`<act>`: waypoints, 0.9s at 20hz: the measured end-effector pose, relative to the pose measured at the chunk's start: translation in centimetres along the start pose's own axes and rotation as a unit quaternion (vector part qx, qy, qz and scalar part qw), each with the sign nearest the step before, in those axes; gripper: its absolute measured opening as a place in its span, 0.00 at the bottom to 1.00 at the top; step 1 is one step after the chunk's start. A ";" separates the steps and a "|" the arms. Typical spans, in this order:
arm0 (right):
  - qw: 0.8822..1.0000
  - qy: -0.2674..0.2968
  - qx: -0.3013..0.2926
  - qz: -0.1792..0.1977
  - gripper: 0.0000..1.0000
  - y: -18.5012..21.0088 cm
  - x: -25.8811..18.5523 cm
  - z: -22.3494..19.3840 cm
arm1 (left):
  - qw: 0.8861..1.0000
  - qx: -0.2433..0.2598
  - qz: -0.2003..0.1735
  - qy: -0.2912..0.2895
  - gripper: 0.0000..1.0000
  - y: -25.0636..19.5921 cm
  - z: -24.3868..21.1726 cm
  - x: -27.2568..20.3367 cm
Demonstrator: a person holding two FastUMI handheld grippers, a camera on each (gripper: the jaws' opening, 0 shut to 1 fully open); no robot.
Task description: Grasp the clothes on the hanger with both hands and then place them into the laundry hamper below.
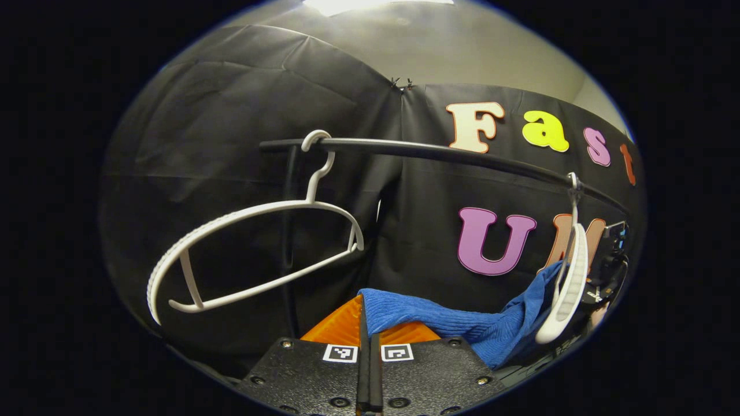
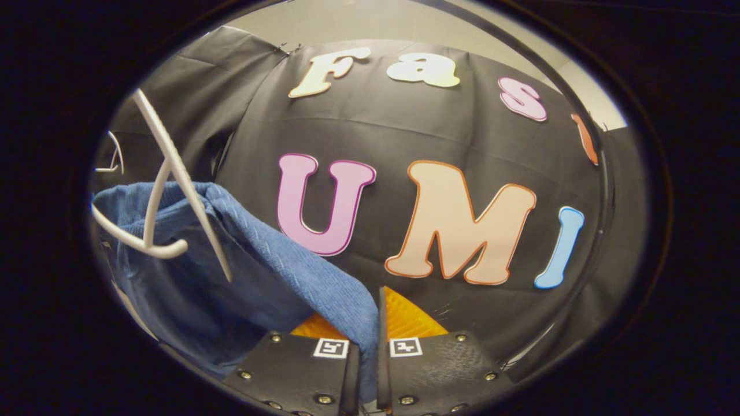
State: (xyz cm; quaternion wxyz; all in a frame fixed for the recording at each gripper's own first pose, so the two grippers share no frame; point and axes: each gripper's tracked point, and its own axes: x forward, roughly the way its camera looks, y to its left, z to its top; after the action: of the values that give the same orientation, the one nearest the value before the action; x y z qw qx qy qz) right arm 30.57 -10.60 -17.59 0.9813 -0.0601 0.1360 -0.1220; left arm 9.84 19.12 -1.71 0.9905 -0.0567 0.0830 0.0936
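1. Pinching an edge of the blue cloth (image 1: 462, 326) with the left gripper (image 1: 368, 346): fingers pressed nearly together at the bottom of the left gripper view, cloth folding out from the thin gap and running right.
2. Stretching from there toward the far right, the cloth rising to the right hanger (image 1: 569, 283), seen edge-on, and draping against it.
3. Hanging on the dark rail (image 1: 451, 153) at the left, the bare white hanger (image 1: 254, 254), tilted, well apart from the cloth.
4. Hooking over the same rail farther right, the right hanger's small hook.
5. Showing beside that hanger at the far right edge, a bit of the other gripper's body, too small to read.
6. Clamping the cloth (image 2: 277, 260) with the right gripper (image 2: 365, 346) too: in the right gripper view, a strip of cloth passing down between the two fingers, both pressing on it.
7. Climbing left from that grip, the cloth lying over the white hanger (image 2: 167, 196), whose arm and lower bar are crossing in front of the fabric.
8. Sagging below the hanger at the left, the rest of the cloth, loose and folded.
9. Standing behind everything, the black wall (image 2: 416, 133).
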 end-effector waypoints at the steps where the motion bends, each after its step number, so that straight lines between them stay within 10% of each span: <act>1: 1.000 0.007 0.002 0.002 0.12 0.1 0.0 -0.7 | 1.000 0.000 0.002 0.004 0.01 0.1 -0.5 0.0; 18: 0.994 0.074 -0.016 0.081 0.12 4.4 -8.1 -8.6 | 0.997 0.038 0.000 0.068 0.01 -0.5 -8.5 -5.7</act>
State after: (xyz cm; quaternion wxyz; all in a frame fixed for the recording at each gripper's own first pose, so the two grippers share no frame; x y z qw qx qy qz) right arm 21.59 -5.02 -24.43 0.9742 -0.0553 0.2143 -0.0438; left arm 3.09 16.54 -9.02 0.9841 -0.0250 0.1533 0.0861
